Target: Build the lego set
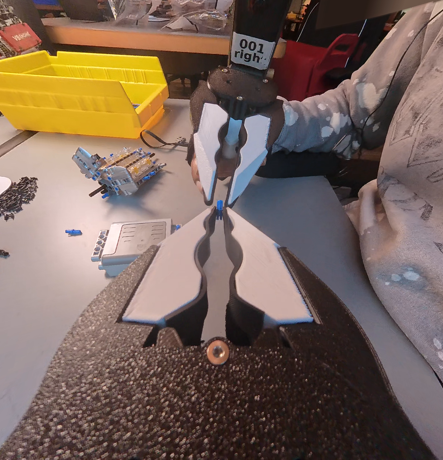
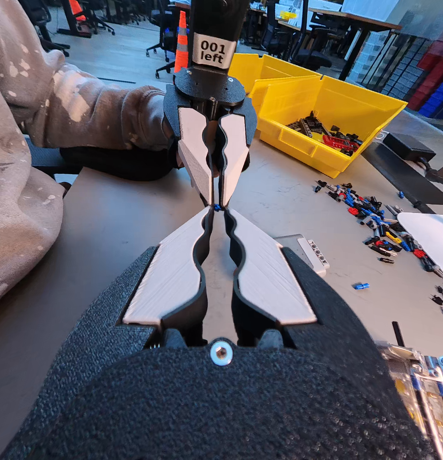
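Note:
My left gripper [image 1: 219,211] is shut on a small blue pin [image 1: 219,204] and holds it above the grey table [image 1: 290,224]. The pin's far end sticks out past the fingertips. My right gripper [image 1: 219,202] faces it tip to tip. Its jaws stand narrowly open, one on each side of the pin's free end, without a clear grip. In the right wrist view the right gripper [image 2: 218,210] meets the left gripper [image 2: 216,204], with the blue pin [image 2: 217,207] between them. A person in a mottled sweatshirt holds both.
A yellow bin [image 2: 340,104] with dark and red pieces stands at the back. On the table are a grey-and-blue brick engine model [image 1: 121,171], a grey battery box [image 1: 133,239], a loose blue pin [image 1: 73,232], black pins [image 1: 14,196], mixed pieces [image 2: 379,224] and a white plate [image 2: 429,229]. The grippers are tip to tip, or close to it. From either gripper's tips it is about 15 centimetres to the grey-and-blue brick engine model [image 1: 121,171].

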`<act>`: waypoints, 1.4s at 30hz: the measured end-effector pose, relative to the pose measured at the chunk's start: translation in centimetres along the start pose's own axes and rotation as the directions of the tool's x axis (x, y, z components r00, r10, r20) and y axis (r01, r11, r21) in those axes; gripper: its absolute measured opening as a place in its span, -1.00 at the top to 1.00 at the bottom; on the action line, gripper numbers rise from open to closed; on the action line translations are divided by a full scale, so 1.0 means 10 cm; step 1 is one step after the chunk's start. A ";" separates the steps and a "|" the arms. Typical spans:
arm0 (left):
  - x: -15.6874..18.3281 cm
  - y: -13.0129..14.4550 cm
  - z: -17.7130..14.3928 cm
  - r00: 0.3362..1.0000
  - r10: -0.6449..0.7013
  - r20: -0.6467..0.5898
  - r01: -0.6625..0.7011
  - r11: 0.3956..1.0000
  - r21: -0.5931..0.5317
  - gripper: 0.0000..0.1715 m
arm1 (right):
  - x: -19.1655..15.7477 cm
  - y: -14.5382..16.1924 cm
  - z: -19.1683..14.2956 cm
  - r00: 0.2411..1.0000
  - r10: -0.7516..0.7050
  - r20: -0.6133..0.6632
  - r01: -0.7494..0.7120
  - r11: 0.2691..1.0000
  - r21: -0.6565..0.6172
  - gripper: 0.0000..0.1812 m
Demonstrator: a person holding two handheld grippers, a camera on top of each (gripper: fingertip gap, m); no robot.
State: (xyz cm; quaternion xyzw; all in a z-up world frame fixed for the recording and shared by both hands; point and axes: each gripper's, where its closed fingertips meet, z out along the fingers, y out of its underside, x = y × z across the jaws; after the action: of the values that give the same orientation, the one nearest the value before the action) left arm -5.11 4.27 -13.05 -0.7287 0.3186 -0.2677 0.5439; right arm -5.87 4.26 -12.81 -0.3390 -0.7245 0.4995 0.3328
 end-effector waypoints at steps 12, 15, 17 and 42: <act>0.15 0.03 0.02 0.997 0.024 -0.070 -0.026 0.999 -0.019 0.96 | -0.16 0.00 -0.02 0.996 -0.003 0.093 0.003 1.000 0.002 0.95; 0.17 0.03 0.02 0.996 0.030 -0.082 -0.031 0.999 -0.012 0.96 | -0.18 -0.01 -0.02 0.993 0.014 0.116 -0.015 1.000 0.008 0.95; 0.18 0.01 0.02 0.996 0.030 -0.086 -0.030 1.000 0.000 0.96 | -0.19 -0.03 -0.03 0.993 0.019 0.120 -0.021 1.000 0.015 0.95; 0.16 -0.09 0.04 0.996 0.089 -0.021 -0.089 0.996 0.015 0.97 | -0.15 -0.10 -0.09 0.993 0.046 0.113 -0.053 0.997 0.061 0.95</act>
State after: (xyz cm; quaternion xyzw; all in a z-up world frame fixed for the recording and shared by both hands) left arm -3.64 3.49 -12.22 -0.7069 0.3549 -0.2534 0.5568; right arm -4.50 3.23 -11.83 -0.3176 -0.7171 0.5483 0.2902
